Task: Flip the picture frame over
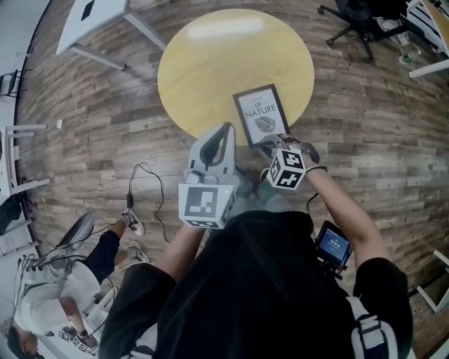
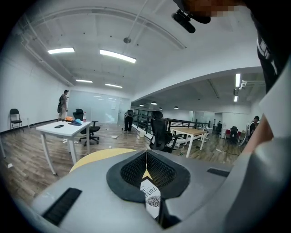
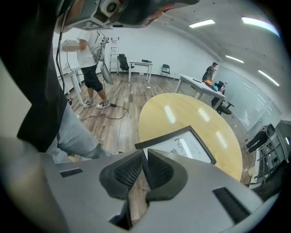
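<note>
A dark-framed picture frame [image 1: 261, 114] lies print side up near the front edge of the round yellow table [image 1: 210, 63]. My left gripper [image 1: 226, 130] hovers at the table's near edge, just left of the frame, with its jaws shut and nothing held. A strip of the frame's print [image 2: 151, 195] shows under the closed pads [image 2: 159, 170]. My right gripper [image 1: 271, 143] is at the frame's near edge, tilted down. It is shut with nothing in it. In the right gripper view the frame [image 3: 182, 145] lies just beyond the fingertips [image 3: 159, 168] on the table [image 3: 191, 113].
Wood floor surrounds the table. A white table [image 1: 91, 17] stands at the far left and an office chair [image 1: 358, 17] at the far right. A seated person [image 1: 63, 280] and a floor cable [image 1: 144, 189] are at the near left.
</note>
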`<state>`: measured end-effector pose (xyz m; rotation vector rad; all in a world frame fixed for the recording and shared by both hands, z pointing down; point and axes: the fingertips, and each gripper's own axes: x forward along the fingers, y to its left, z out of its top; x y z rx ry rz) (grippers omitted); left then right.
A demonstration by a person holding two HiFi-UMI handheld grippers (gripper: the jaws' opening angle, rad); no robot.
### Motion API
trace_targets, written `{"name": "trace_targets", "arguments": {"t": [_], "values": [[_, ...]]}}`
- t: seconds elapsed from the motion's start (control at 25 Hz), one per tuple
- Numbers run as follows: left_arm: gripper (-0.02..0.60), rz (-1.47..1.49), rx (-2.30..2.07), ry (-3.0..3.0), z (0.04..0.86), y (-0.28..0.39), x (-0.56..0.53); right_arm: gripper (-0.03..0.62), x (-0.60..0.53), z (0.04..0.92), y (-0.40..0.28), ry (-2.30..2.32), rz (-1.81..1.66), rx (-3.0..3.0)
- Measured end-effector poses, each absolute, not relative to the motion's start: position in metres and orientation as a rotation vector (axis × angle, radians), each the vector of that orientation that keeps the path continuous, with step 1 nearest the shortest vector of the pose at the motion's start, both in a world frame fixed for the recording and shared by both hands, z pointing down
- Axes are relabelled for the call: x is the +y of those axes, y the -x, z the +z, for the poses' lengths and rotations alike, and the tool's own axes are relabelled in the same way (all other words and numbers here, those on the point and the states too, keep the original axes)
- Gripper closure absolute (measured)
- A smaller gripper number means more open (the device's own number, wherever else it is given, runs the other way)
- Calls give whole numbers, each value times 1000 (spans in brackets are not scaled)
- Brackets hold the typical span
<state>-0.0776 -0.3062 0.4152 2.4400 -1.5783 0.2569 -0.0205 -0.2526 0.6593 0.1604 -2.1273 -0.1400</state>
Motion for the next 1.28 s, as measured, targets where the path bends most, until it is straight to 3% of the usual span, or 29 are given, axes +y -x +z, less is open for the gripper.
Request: {"name": "trace_targets", "arguments": {"t": [0.12, 0.24, 0.32, 1.12, 1.28], "values": [[558, 261, -1568, -2414, 426, 81, -309, 565, -252, 674, 21, -135, -168, -2093], [558, 273, -1561, -2391, 435, 87, -312, 424, -245, 687, 22, -98, -200, -2054], [558, 283, -1563, -2379, 439, 93, -315, 404, -244, 693, 25, -91, -237, -2040], [558, 345, -1602, -2337, 459, 128, -314, 402, -258, 721, 47, -175, -709, -1840], [558, 359, -1592, -2331, 461, 126, -315, 451, -263, 716, 46, -188, -719, -1840]]}}
